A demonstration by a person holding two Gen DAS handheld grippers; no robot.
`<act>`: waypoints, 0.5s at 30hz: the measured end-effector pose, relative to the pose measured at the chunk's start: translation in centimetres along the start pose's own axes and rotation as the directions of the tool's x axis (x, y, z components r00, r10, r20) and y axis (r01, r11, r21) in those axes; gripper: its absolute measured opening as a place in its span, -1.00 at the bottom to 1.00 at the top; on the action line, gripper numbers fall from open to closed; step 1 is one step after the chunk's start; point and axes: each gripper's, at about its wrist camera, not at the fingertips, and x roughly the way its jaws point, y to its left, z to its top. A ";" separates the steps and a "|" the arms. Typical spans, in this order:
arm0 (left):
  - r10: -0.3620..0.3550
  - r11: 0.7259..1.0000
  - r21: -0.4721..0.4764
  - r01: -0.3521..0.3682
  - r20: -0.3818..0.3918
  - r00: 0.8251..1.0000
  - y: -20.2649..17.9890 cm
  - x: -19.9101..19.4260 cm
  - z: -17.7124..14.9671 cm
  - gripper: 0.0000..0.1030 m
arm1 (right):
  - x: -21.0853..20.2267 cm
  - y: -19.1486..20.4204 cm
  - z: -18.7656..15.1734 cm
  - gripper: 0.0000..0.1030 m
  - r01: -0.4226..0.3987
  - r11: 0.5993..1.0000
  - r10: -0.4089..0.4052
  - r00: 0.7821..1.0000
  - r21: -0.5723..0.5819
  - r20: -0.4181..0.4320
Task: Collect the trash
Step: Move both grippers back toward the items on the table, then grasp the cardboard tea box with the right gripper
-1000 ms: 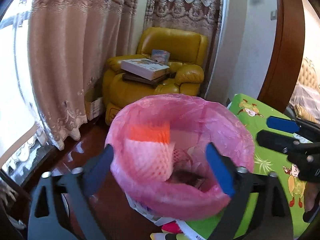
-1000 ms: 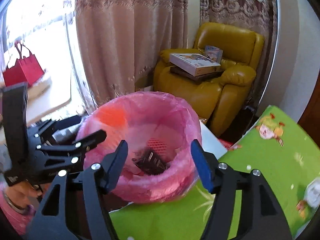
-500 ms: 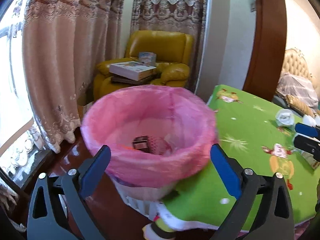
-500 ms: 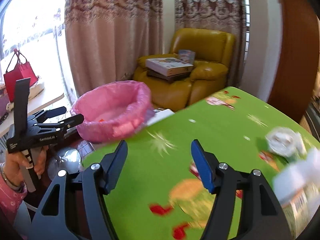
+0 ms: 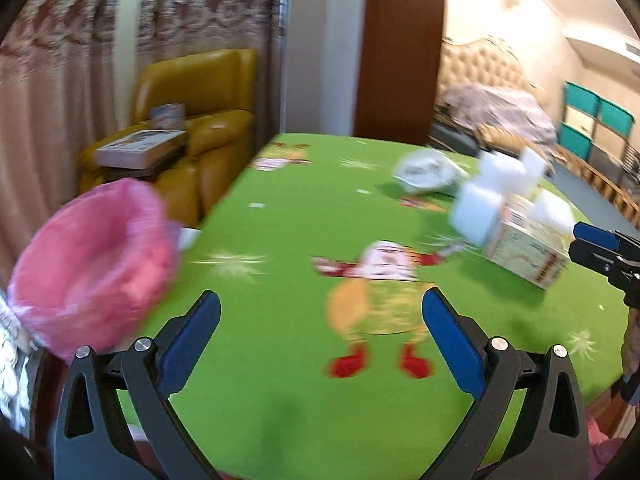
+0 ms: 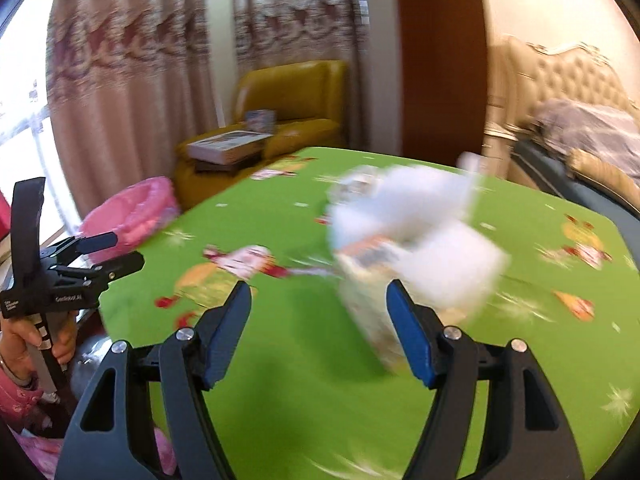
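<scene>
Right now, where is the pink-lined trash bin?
In both wrist views the pink-lined trash bin stands off the left edge of the green table, just in front of the yellow armchair.

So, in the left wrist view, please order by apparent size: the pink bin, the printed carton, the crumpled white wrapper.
1. pink bin, though it is nearest the camera.
2. printed carton.
3. crumpled white wrapper, farthest away, so real sizes stay unsure.

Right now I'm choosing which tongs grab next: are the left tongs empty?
Empty. The left tongs stand wide open over bare green tablecloth, nothing between the blue pads.
</scene>
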 end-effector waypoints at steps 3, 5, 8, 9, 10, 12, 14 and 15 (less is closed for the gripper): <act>-0.029 0.999 0.037 0.030 -0.020 0.999 -3.3 1.3 -0.1 0.84 | -1.0 -2.7 -1.2 0.36 0.056 0.998 -0.056 0.998 0.026 -0.004; -0.024 0.997 0.067 0.025 -0.026 0.999 -5.1 2.0 -0.3 0.84 | -1.2 -4.3 -1.9 0.36 0.074 0.996 -0.073 0.997 0.040 -0.021; -0.035 0.996 0.079 0.037 -0.036 0.999 -6.5 2.5 -0.5 0.84 | -1.2 -5.8 -2.8 0.36 0.095 0.995 -0.094 0.994 0.037 -0.049; -0.039 0.996 0.080 0.042 -0.037 0.999 -6.6 2.5 -0.5 0.84 | -1.1 -6.0 -3.0 0.36 0.095 0.995 -0.093 0.994 0.038 -0.054; -0.041 0.996 0.083 0.044 -0.039 0.998 -6.7 2.5 -0.6 0.84 | -0.9 -6.3 -3.1 0.36 0.094 0.995 -0.091 0.994 0.044 -0.060; -0.039 0.995 0.090 0.043 -0.041 0.998 -6.9 2.5 -0.9 0.84 | -0.6 -6.5 -3.3 0.36 0.087 0.995 -0.083 0.994 0.055 -0.071; -0.036 0.995 0.089 0.040 -0.050 0.998 -6.8 2.7 -1.2 0.84 | 0.1 -6.6 -3.2 0.37 0.075 0.996 -0.070 0.994 0.052 -0.086; -0.036 0.996 0.085 0.041 -0.055 0.998 -6.4 2.7 -1.2 0.84 | 0.6 -6.4 -3.1 0.37 0.069 0.997 -0.064 0.994 0.045 -0.092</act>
